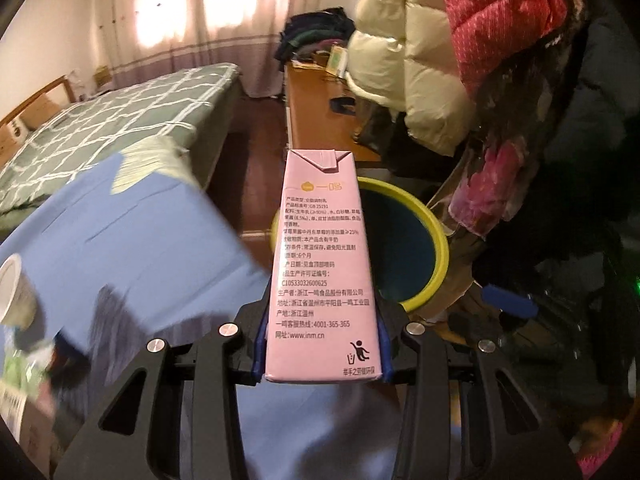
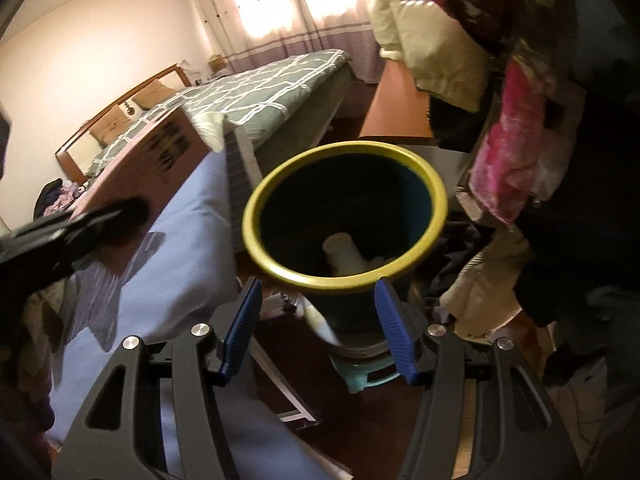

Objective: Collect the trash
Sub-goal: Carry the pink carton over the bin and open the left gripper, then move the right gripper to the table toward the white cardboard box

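A tall pink milk carton [image 1: 320, 264] with printed text stands clamped between the blue pads of my left gripper [image 1: 323, 332], which is shut on it. Just beyond the carton is a dark bin with a yellow-green rim [image 1: 438, 240]. In the right wrist view the same bin [image 2: 344, 280] sits right ahead, with a white paper cup [image 2: 340, 252] lying inside. My right gripper [image 2: 318, 308] hangs open just in front of the bin's rim with nothing between its pads [image 2: 242, 320]. The carton [image 2: 152, 160] shows blurred at the left of that view.
A table under a blue cloth [image 1: 140, 240] lies to the left, with a white cup [image 1: 12, 292] and a box near its edge. Puffy coats [image 1: 420, 60] hang at the right. A green-checked bed [image 1: 120, 120] and a wooden desk [image 1: 316, 108] stand behind.
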Motion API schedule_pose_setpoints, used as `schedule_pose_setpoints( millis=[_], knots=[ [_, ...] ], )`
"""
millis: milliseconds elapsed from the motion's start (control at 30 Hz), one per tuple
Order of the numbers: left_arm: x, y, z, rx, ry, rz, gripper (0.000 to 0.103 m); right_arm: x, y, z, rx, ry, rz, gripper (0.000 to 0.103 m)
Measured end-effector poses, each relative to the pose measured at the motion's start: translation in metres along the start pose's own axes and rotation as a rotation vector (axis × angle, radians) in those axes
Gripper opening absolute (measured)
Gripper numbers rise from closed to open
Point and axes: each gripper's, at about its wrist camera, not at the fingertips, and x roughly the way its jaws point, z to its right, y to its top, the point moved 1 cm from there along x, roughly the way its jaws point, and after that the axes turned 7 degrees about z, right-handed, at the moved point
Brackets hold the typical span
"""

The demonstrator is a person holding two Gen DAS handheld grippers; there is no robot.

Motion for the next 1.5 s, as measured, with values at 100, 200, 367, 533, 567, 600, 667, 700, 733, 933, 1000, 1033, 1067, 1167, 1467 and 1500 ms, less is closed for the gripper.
schedule_pose_setpoints(
  millis=[100,200,367,533,567,600,667,700,733,933,1000,1033,1067,1167,1467,1500],
  knots=[
    [0.025,0.01,0.013,0.021,-0.007,-0.027,0.04,0.001,0.0,0.009,0.008,-0.019,0.0,0.056],
    [0.048,0.017,0.024,0.04,-0.007,-0.052,0.04,0.003,0.0,0.017,0.017,-0.033,-0.003,0.056],
    [0.079,0.026,0.036,0.053,-0.012,-0.087,0.041,0.004,0.0,0.024,0.029,-0.046,-0.009,0.056],
    [0.091,0.028,0.036,0.043,0.028,-0.088,0.083,0.004,0.0,0.025,0.033,-0.051,-0.014,0.056],
    [0.085,0.029,0.034,0.034,0.048,-0.067,0.083,0.004,0.0,0.025,0.032,-0.05,-0.015,0.056],
    [0.078,0.03,0.033,0.026,0.05,-0.051,0.083,0.003,0.0,0.024,0.031,-0.049,-0.015,0.056],
    [0.058,0.031,0.027,0.006,0.046,-0.013,0.083,0.003,0.0,0.022,0.028,-0.048,-0.016,0.056],
    [0.045,0.031,0.023,-0.005,0.053,0.012,0.083,0.003,0.0,0.021,0.025,-0.047,-0.016,0.056],
    [0.026,0.031,0.017,-0.021,0.06,0.049,0.083,0.003,0.001,0.019,0.022,-0.045,-0.016,0.056],
    [-0.07,0.021,-0.024,-0.107,0.131,0.205,0.094,0.007,-0.001,0.006,-0.004,-0.024,-0.022,0.056],
    [-0.103,0.012,-0.044,-0.14,0.179,0.254,0.097,0.008,-0.001,-0.002,-0.019,-0.017,-0.025,0.056],
    [-0.116,0.007,-0.052,-0.153,0.202,0.273,0.097,0.009,-0.001,-0.007,-0.026,-0.013,-0.027,0.056],
    [-0.132,0.0,-0.063,-0.169,0.23,0.295,0.098,0.009,-0.001,-0.012,-0.034,-0.008,-0.029,0.056],
    [-0.169,-0.019,-0.091,-0.211,0.314,0.335,0.098,0.01,-0.001,-0.03,-0.063,0.006,-0.034,0.056],
    [-0.266,-0.099,-0.172,-0.34,0.617,0.39,0.098,0.012,0.0,-0.12,-0.198,0.133,-0.043,0.056],
    [-0.278,-0.11,-0.181,-0.363,0.653,0.393,0.098,0.012,0.0,-0.134,-0.216,0.16,-0.044,0.056]
  ],
)
